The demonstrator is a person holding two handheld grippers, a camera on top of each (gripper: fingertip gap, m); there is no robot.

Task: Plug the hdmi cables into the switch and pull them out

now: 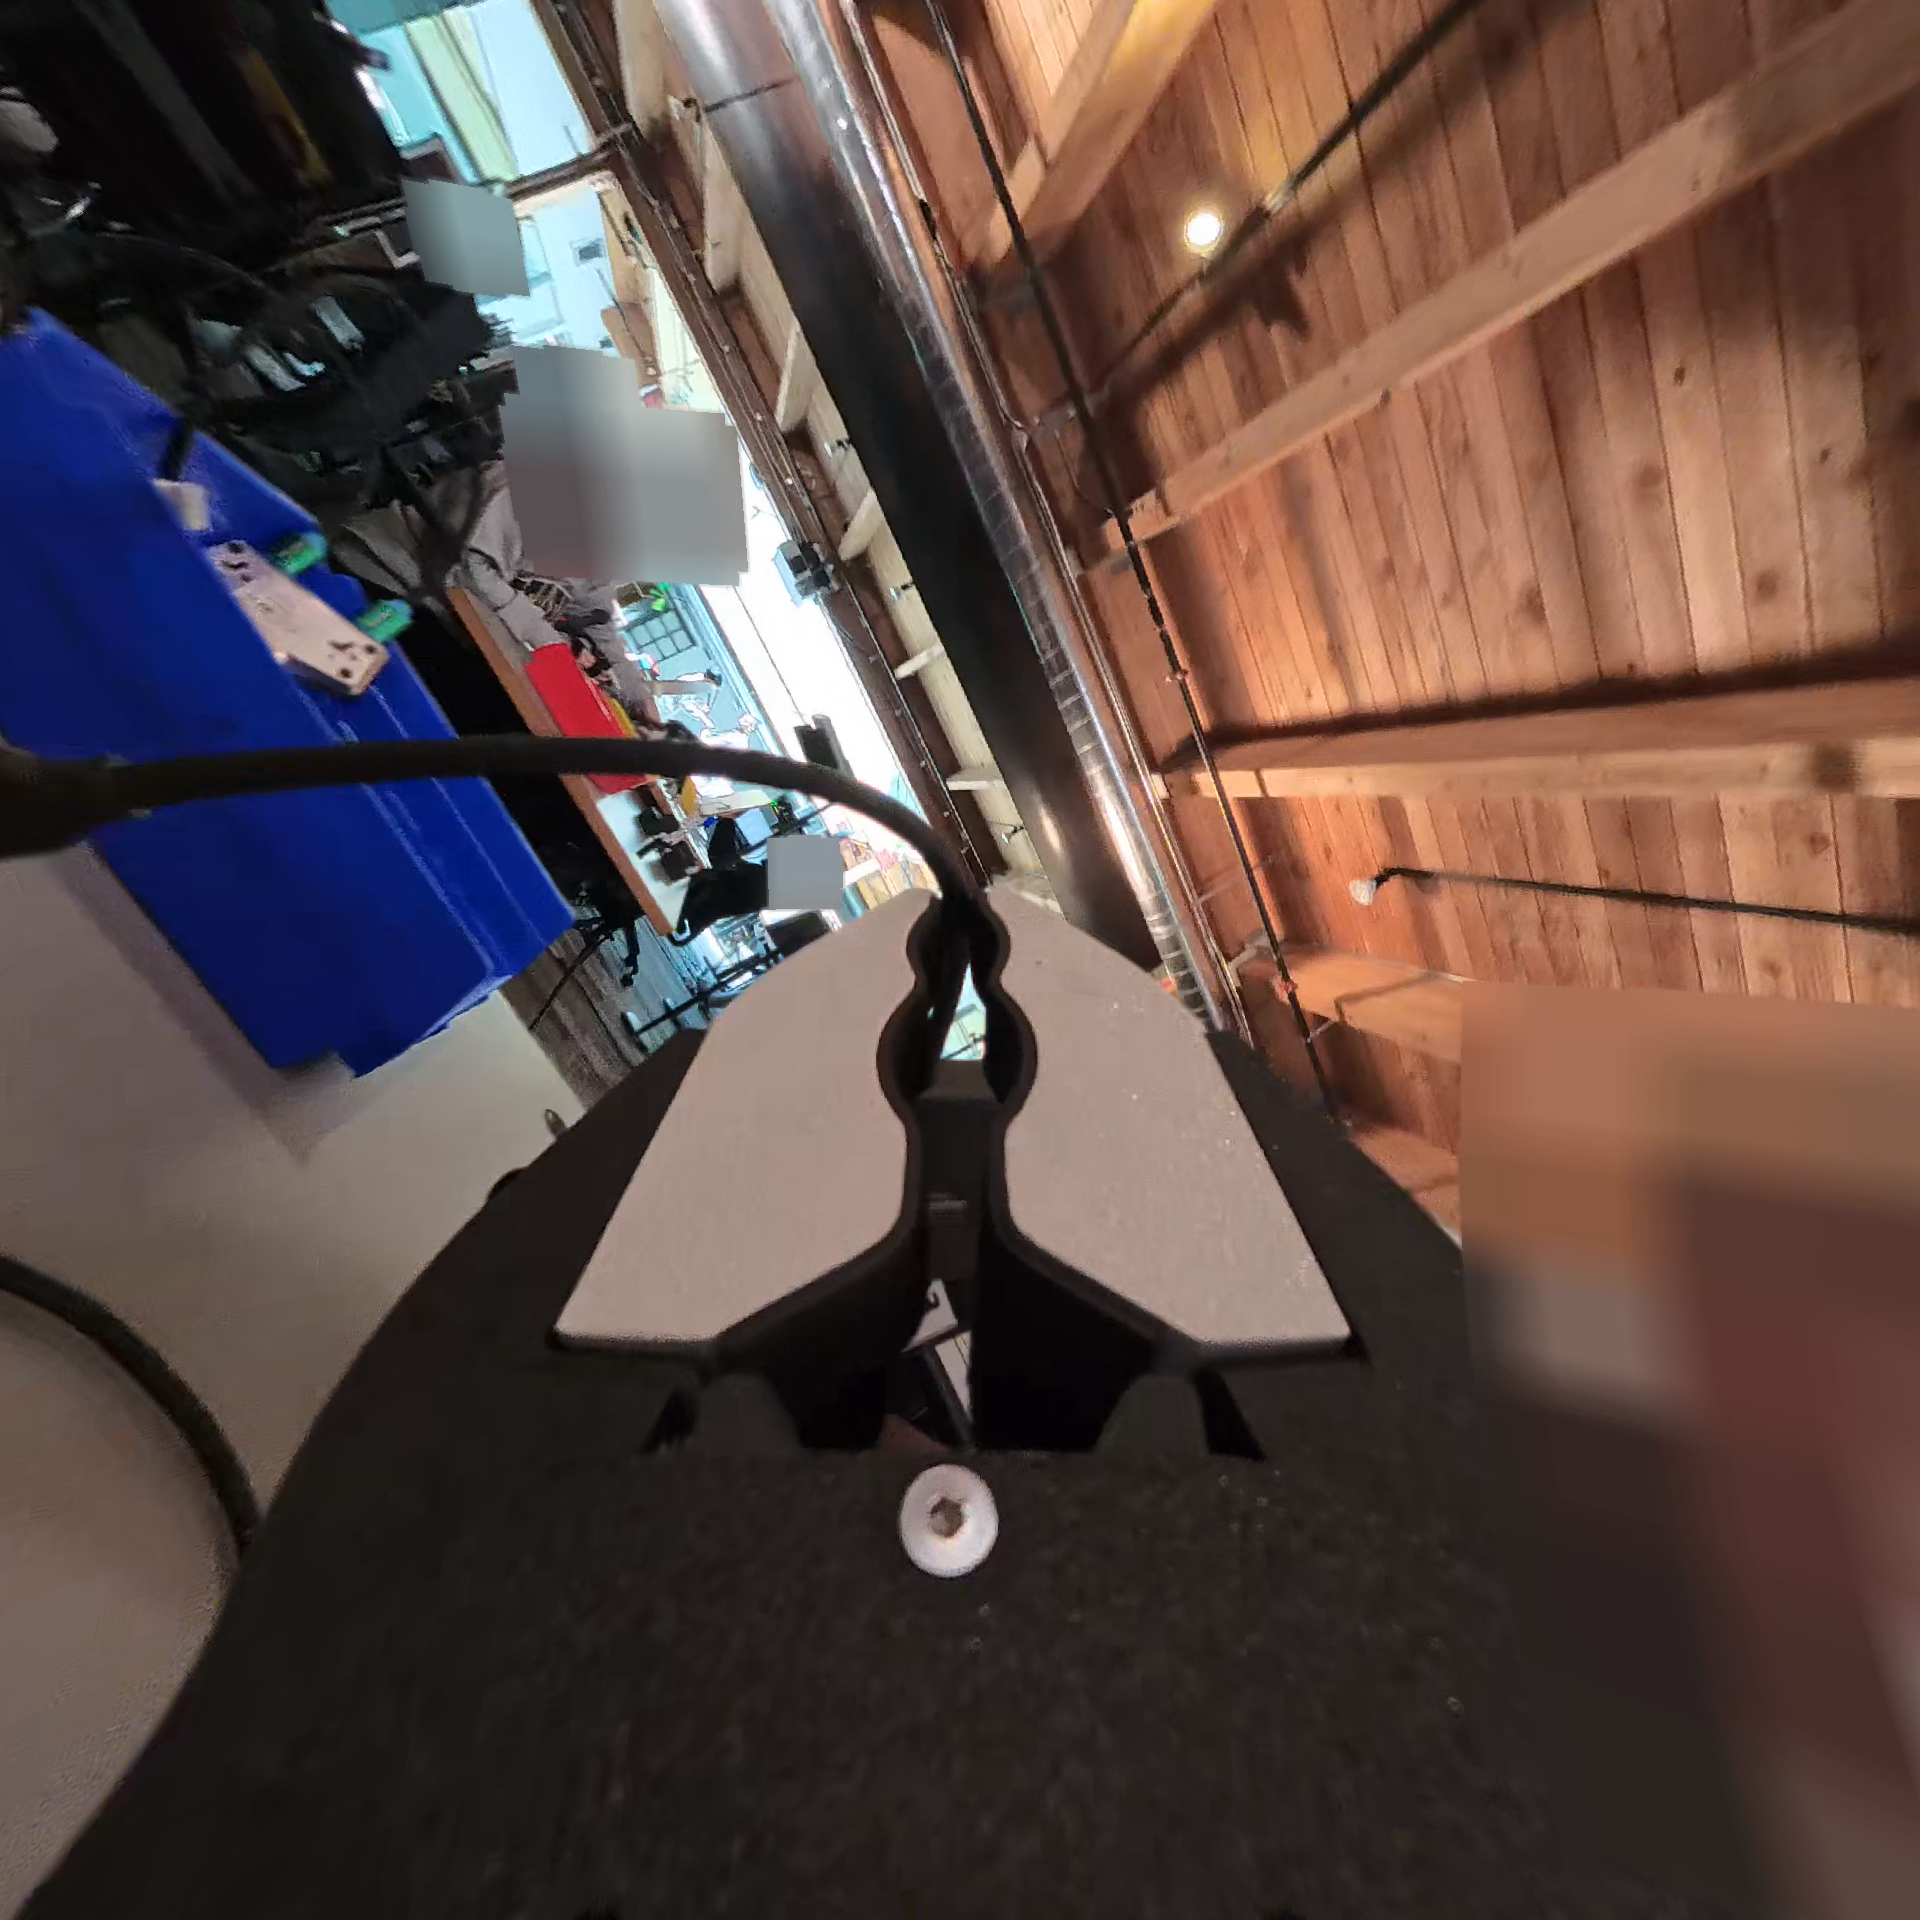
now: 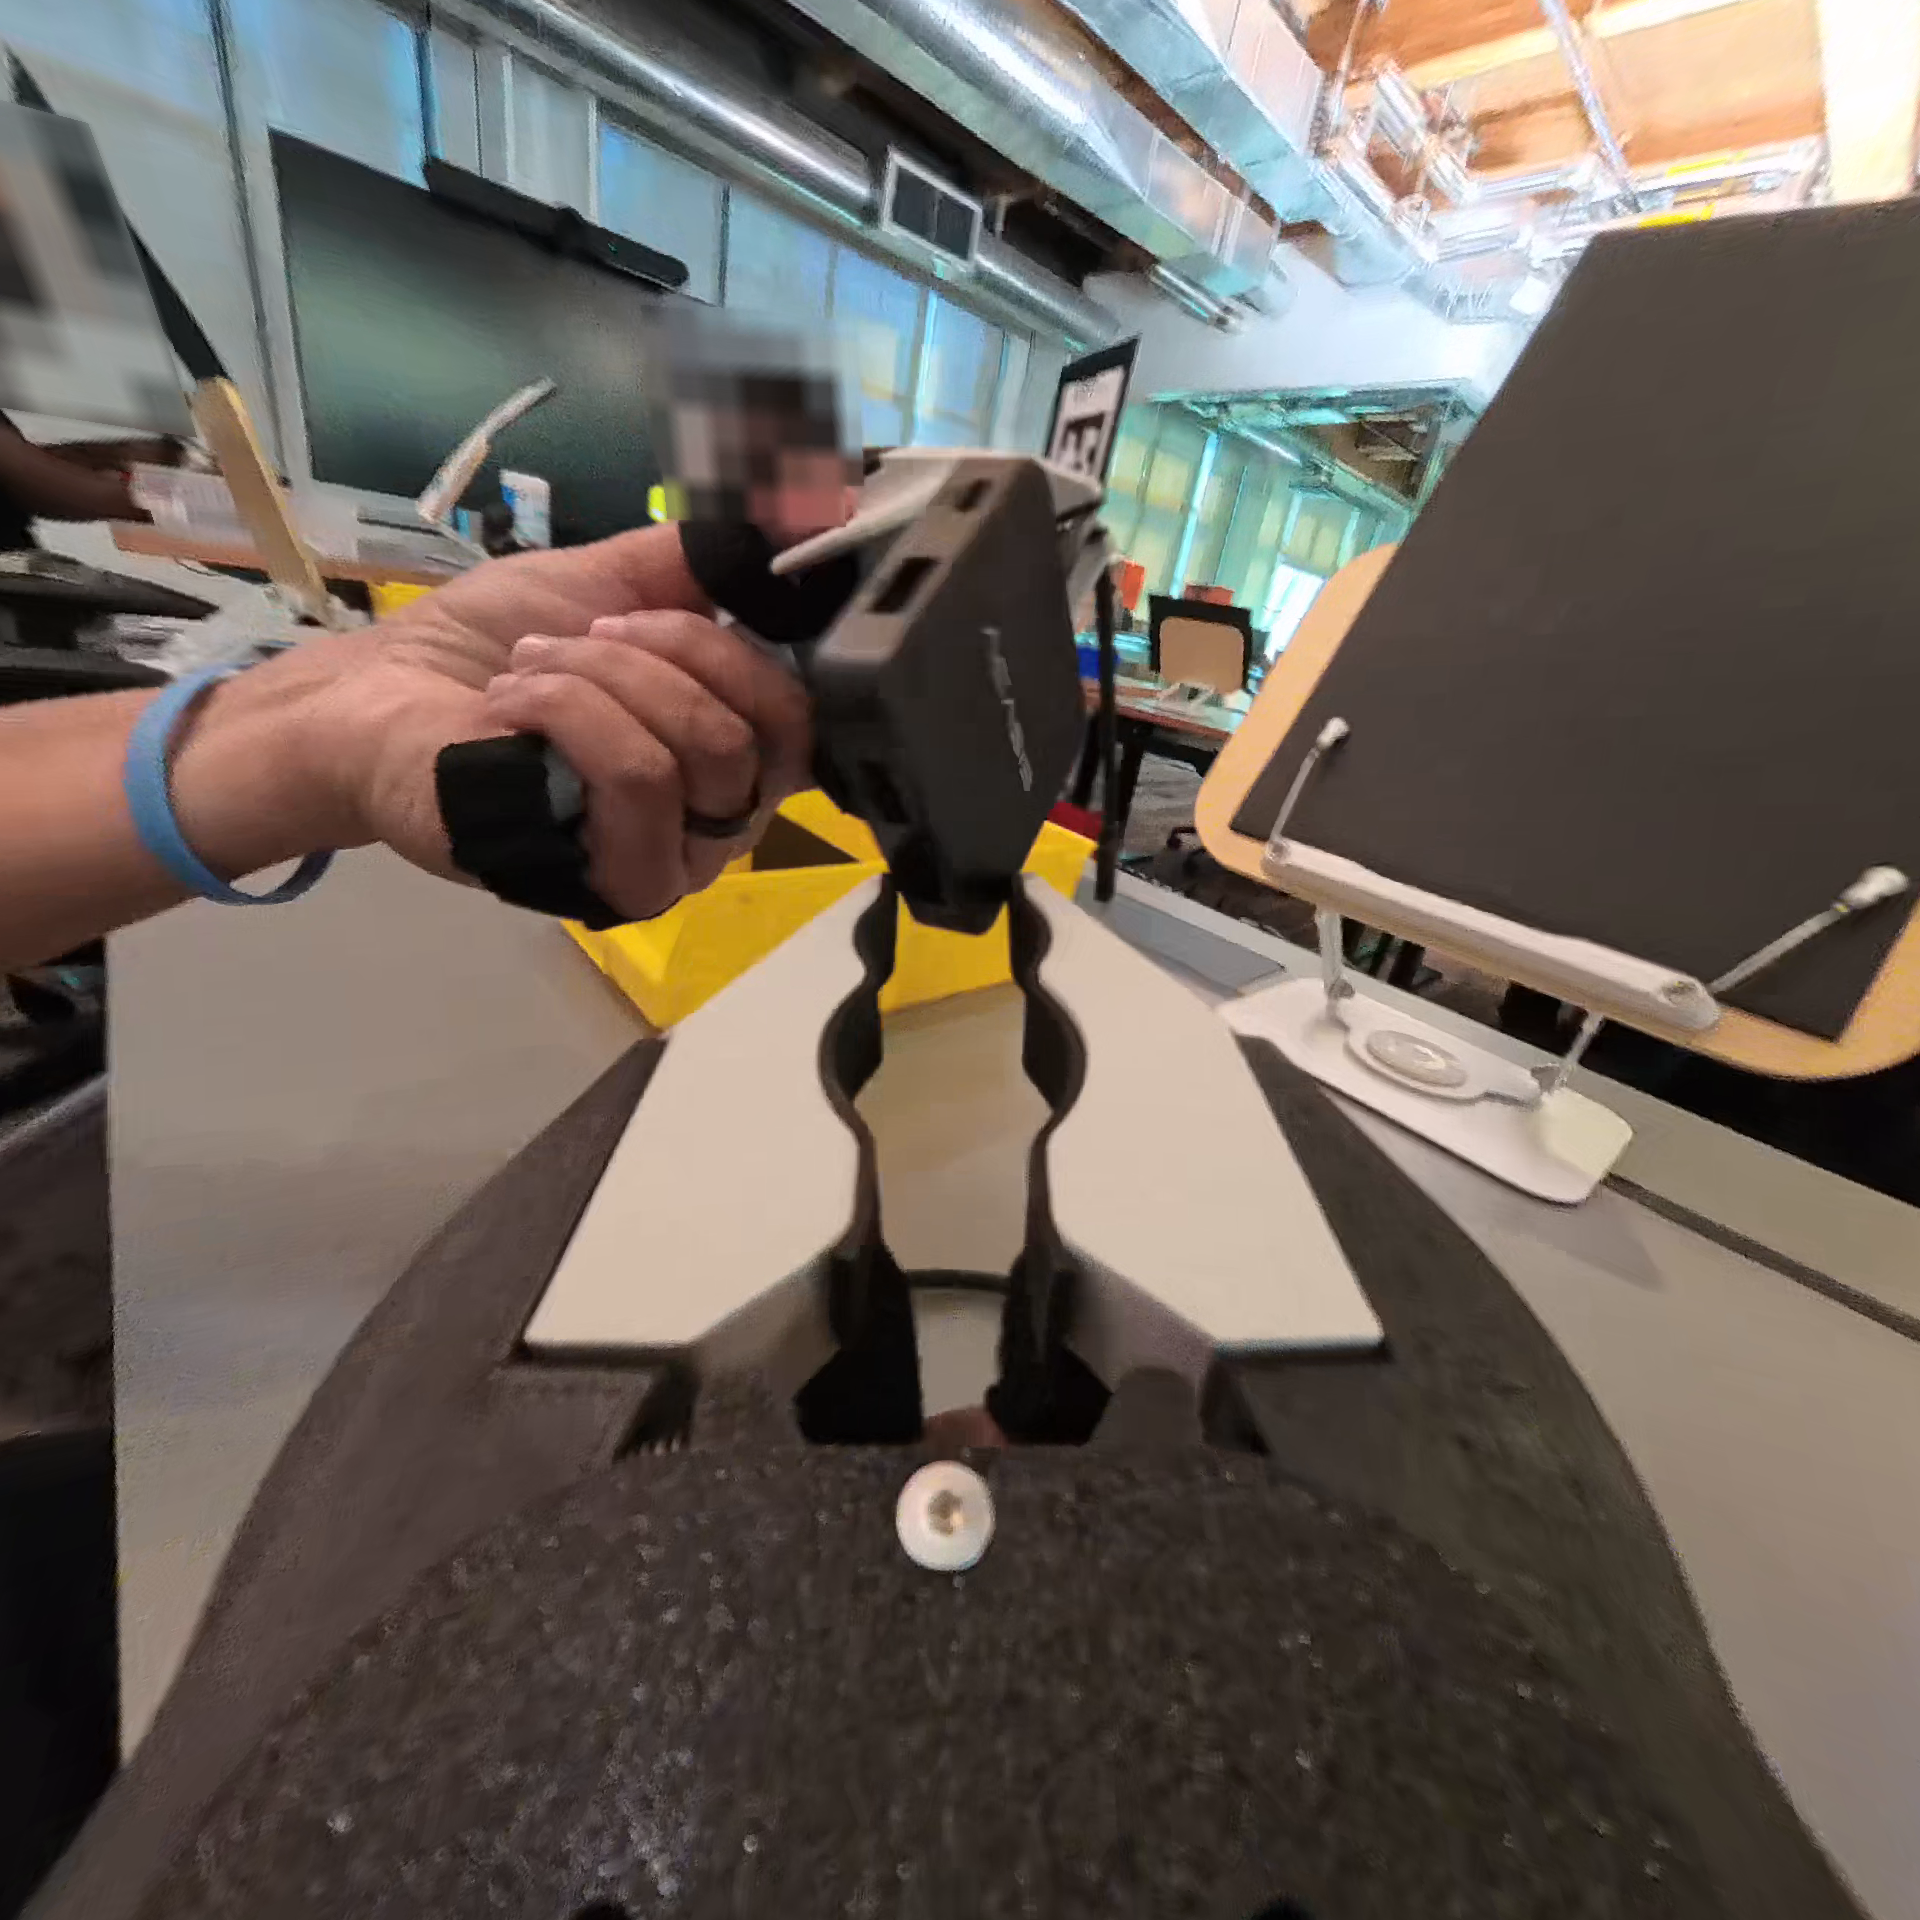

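Note:
In the left wrist view my left gripper (image 1: pixel 956 920) is shut on a black HDMI plug (image 1: pixel 954 1153) held between the pads. Its braided cable (image 1: pixel 520 753) leaves the fingertips and arcs away to the left. The view is tilted up toward the ceiling. In the right wrist view my right gripper (image 2: pixel 951 904) is shut on the lower end of the dark grey switch (image 2: pixel 956 686) and holds it upright above the table. A hand (image 2: pixel 582 707) brings the left gripper's pale fingertip (image 2: pixel 831 545) up to the ports on the switch's upper left edge.
A blue bin (image 1: pixel 260 831) sits at the left on the pale table (image 2: pixel 364 1091), and another black cable (image 1: pixel 135 1382) lies near it. A yellow bin (image 2: pixel 748 935) stands behind the switch. A black board on a white stand (image 2: pixel 1455 1101) stands at the right. Some 9 cm of space lies between my two pairs of fingers.

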